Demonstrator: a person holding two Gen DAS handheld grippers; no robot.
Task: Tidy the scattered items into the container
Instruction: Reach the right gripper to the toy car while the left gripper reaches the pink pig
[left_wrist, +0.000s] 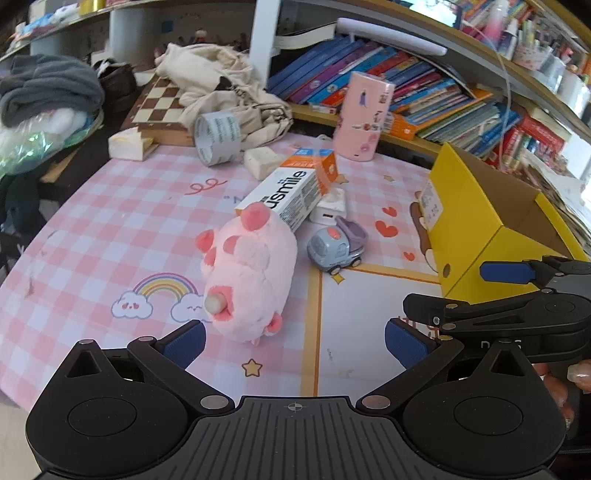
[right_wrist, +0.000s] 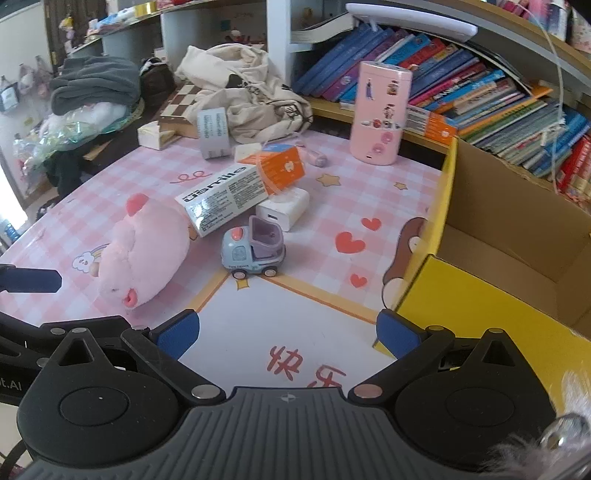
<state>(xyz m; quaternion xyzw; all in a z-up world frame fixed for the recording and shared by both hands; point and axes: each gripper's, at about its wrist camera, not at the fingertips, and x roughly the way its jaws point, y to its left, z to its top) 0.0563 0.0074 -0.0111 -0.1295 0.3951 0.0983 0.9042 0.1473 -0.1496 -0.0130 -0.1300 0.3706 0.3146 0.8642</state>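
Note:
A pink plush pig (left_wrist: 247, 273) lies on the pink checked mat, just ahead of my open, empty left gripper (left_wrist: 293, 343); it also shows in the right wrist view (right_wrist: 144, 251). Behind it lie a white and orange toothpaste box (left_wrist: 288, 195), a white charger (left_wrist: 330, 210) and a small grey-blue toy car (left_wrist: 338, 247). The open yellow cardboard box (left_wrist: 476, 229) stands at the right. My right gripper (right_wrist: 288, 336) is open and empty, with the toy car (right_wrist: 253, 251) ahead and the yellow box (right_wrist: 517, 258) at its right.
A pink cylinder (right_wrist: 380, 114), a tape roll (right_wrist: 212, 134), a cream cloth bag (right_wrist: 243, 81) and a chessboard (left_wrist: 159, 107) stand at the back. Bookshelves (left_wrist: 424, 85) run behind the mat. The right gripper's arm (left_wrist: 517, 310) crosses the left wrist view at the right.

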